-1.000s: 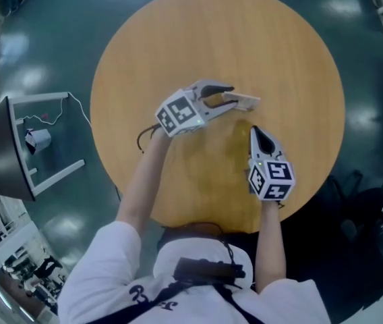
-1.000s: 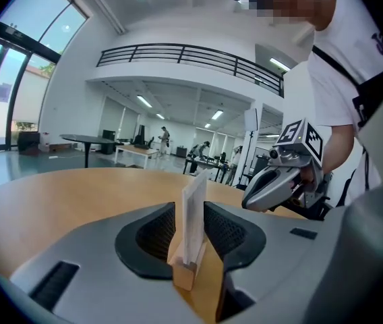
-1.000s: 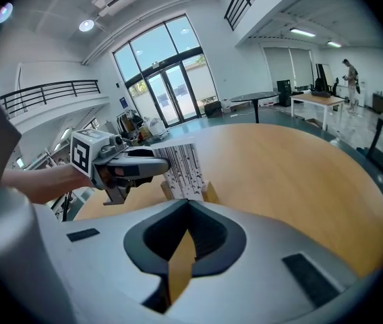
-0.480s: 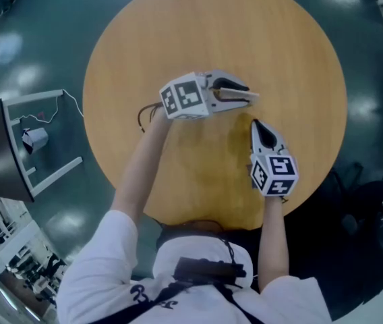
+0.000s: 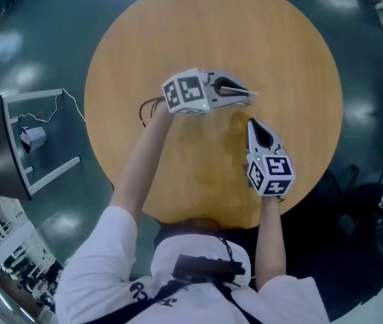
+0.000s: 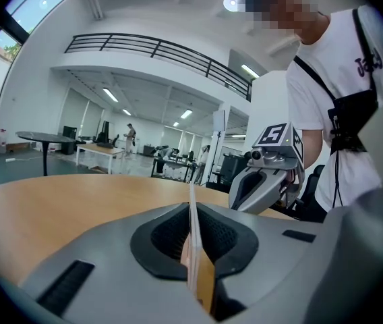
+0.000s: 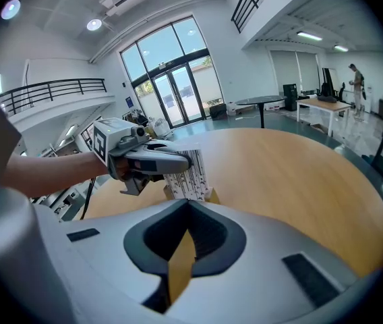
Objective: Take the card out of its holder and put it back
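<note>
A white card (image 7: 186, 174) with black print stands upright in a small wooden holder (image 7: 211, 196) on the round wooden table (image 5: 292, 52). My left gripper (image 5: 244, 94) reaches it from the left. Its jaws are closing, and the card (image 6: 194, 241) shows edge-on between the pads, which press on its two faces. My right gripper (image 5: 252, 124) hovers just in front of the holder, pointing at it, jaws shut with nothing in them. In the left gripper view the right gripper (image 6: 264, 182) sits behind the card.
A black cable (image 5: 148, 110) lies on the table by my left wrist. A dark monitor on a white stand (image 5: 13, 150) is on the floor to the left. The table's edge (image 5: 323, 167) curves close to my right hand.
The left gripper's jaws, wide apart around the card a second ago, have come together on it. The left hand shifted slightly right. The right gripper has barely moved.
</note>
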A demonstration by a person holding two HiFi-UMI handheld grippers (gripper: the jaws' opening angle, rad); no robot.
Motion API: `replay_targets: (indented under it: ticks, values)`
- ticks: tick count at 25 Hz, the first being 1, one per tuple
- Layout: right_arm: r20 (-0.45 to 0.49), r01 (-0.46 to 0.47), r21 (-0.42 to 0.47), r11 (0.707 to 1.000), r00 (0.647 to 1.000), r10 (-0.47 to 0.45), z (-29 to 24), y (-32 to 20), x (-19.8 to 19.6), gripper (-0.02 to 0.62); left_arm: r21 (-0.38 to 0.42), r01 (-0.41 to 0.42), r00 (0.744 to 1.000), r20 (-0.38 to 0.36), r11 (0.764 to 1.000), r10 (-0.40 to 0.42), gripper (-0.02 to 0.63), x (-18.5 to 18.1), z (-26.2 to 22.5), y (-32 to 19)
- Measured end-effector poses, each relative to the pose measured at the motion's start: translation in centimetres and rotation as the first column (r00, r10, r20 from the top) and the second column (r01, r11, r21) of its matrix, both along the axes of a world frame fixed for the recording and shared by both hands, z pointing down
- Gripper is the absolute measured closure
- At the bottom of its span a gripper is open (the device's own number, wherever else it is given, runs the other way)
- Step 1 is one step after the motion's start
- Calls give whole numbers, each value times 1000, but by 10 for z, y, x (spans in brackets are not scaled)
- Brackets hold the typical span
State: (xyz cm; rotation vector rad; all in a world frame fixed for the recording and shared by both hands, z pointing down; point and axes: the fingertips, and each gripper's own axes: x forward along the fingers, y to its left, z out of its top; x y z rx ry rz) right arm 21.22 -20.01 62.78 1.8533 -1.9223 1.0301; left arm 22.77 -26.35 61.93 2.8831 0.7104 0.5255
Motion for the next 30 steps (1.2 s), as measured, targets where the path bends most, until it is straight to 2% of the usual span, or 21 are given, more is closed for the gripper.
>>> replay_targets:
  ticks: [9,18,24,27,30]
  values:
    - [-16,4,30,1000,1000,-3,-24,16,-19,577,28,12,1000,-7,1000,-12,578,-4,-25,-1]
    - [-46,8,118,993,999,-2,-69,28,-31,576,76,56,997,-54,996,-52,578,-13,-75,-7]
    - [-72,2,193,981,997,13,-102,35,-31,577,38,187,982,-48,982,-185,578,-28,-110,-7]
    - [-81,-11,227,974,996,30,-118,42,-29,577,29,258,966,-44,966,-257,578,-37,-127,0]
    - [-88,-21,263,965,995,46,-135,44,-29,577,53,334,943,-40,941,-332,578,-49,-143,4]
